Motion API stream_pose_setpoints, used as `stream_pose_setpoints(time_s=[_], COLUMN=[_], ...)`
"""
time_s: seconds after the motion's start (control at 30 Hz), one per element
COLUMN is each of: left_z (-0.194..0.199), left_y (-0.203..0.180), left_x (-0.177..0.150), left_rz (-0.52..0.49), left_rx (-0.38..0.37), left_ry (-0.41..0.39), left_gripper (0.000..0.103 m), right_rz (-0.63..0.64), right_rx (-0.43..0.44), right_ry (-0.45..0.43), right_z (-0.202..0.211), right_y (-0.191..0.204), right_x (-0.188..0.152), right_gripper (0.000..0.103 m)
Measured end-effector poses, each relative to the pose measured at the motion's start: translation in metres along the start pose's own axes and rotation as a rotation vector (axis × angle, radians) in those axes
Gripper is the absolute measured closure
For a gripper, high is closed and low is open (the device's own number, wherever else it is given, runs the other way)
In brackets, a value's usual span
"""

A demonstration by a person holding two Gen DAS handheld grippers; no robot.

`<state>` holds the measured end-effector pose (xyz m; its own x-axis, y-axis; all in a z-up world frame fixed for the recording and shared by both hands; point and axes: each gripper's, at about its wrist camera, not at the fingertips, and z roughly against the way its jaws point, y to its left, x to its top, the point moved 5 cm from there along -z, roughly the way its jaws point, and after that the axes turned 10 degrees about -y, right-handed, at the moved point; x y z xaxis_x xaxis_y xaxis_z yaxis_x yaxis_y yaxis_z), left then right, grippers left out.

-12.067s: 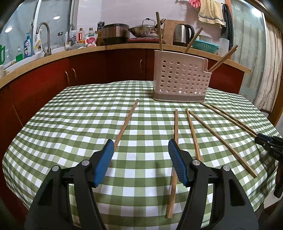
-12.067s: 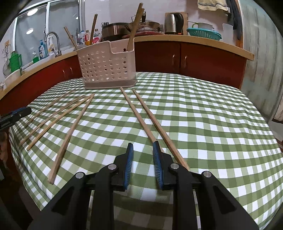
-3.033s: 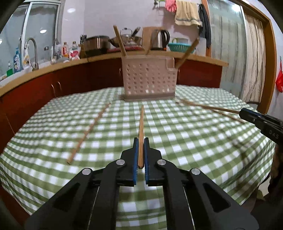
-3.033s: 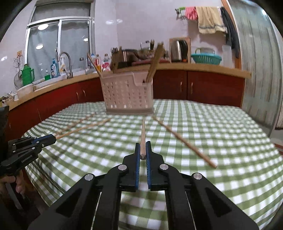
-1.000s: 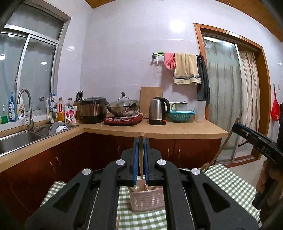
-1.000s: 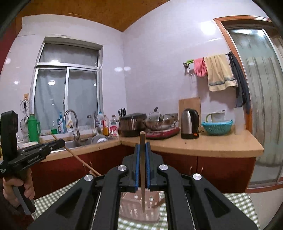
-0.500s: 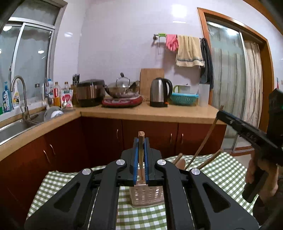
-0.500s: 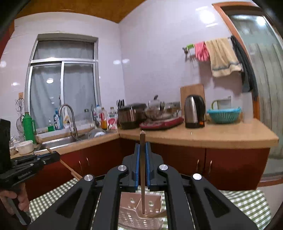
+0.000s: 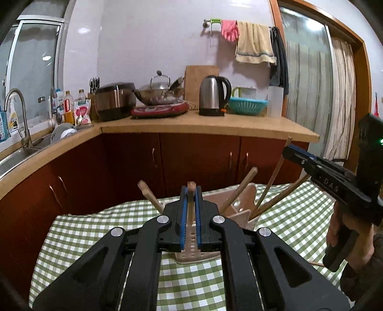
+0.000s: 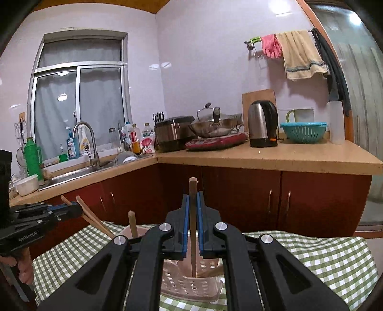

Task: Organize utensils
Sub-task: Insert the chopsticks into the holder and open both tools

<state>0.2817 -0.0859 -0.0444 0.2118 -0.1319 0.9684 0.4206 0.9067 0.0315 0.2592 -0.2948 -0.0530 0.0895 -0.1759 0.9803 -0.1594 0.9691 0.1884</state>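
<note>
Both chopsticks (image 9: pixel 190 191) (image 10: pixel 193 229) lifted off table (image 9: pixel 299 222), lowered upright over basket (image 10: pixel 191 284).

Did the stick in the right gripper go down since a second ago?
Yes. The chopstick in the right gripper has sunk: its top sat level with the counter, now below it, its tip in the basket.

walls: pale lilac tile (image 10: pixel 203 59) | window (image 10: pixel 79 107): sliding panes, ceiling lamp reflected | counter (image 10: pixel 263 155): L-shaped, tan top over red-brown cabinets (image 9: pixel 191 162) | door (image 9: pixel 311 79): wood frame, curtain behind | ceiling (image 10: pixel 107 7): wood
</note>
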Motion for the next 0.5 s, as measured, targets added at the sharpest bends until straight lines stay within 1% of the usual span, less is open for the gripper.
stream_pose_setpoints(time_s=[0.03, 0.07, 0.1, 0.13, 0.2, 0.23, 0.27, 0.33, 0.37, 0.43, 0.5], left_z=[-0.002, -0.003, -0.004, -0.004, -0.004, -0.003, -0.002, 0.002, 0.005, 0.010, 0.017], left_y=[0.000, -0.001, -0.001, -0.001, -0.001, -0.001, -0.001, 0.000, 0.001, 0.001, 0.002], left_x=[-0.004, -0.006, -0.008, -0.010, -0.010, -0.010, -0.009, -0.007, -0.006, -0.005, -0.005], left_rz=[-0.003, -0.006, -0.008, -0.009, -0.008, -0.006, -0.002, 0.008, 0.012, 0.013, 0.018], left_rx=[0.000, -0.001, -0.002, -0.001, -0.003, -0.002, -0.001, -0.001, 0.000, 0.007, 0.008], left_ry=[0.007, 0.012, 0.014, 0.014, 0.012, 0.010, 0.006, -0.003, -0.009, -0.019, -0.029], left_gripper=[0.092, 0.085, 0.076, 0.071, 0.061, 0.059, 0.054, 0.049, 0.044, 0.041, 0.035], right_rz=[0.000, 0.001, 0.001, 0.002, 0.002, 0.004, 0.005, 0.010, 0.013, 0.017, 0.025], right_rx=[0.000, -0.001, 0.000, 0.000, -0.001, -0.003, 0.000, 0.002, 0.003, 0.006, 0.006], right_ry=[0.004, 0.007, 0.007, 0.006, -0.003, -0.006, -0.011, -0.021, -0.029, -0.043, -0.057], right_z=[-0.001, 0.000, 0.000, 0.001, 0.004, 0.005, 0.008, 0.012, 0.016, 0.023, 0.033], right_y=[0.000, 0.000, 0.000, 0.000, 0.001, 0.001, 0.002, 0.003, 0.004, 0.004, 0.005], right_x=[-0.001, -0.003, -0.004, -0.005, -0.004, -0.004, -0.002, 0.000, 0.003, 0.007, 0.011], right_gripper=[0.096, 0.096, 0.093, 0.083, 0.072, 0.070, 0.070, 0.063, 0.062, 0.058, 0.056])
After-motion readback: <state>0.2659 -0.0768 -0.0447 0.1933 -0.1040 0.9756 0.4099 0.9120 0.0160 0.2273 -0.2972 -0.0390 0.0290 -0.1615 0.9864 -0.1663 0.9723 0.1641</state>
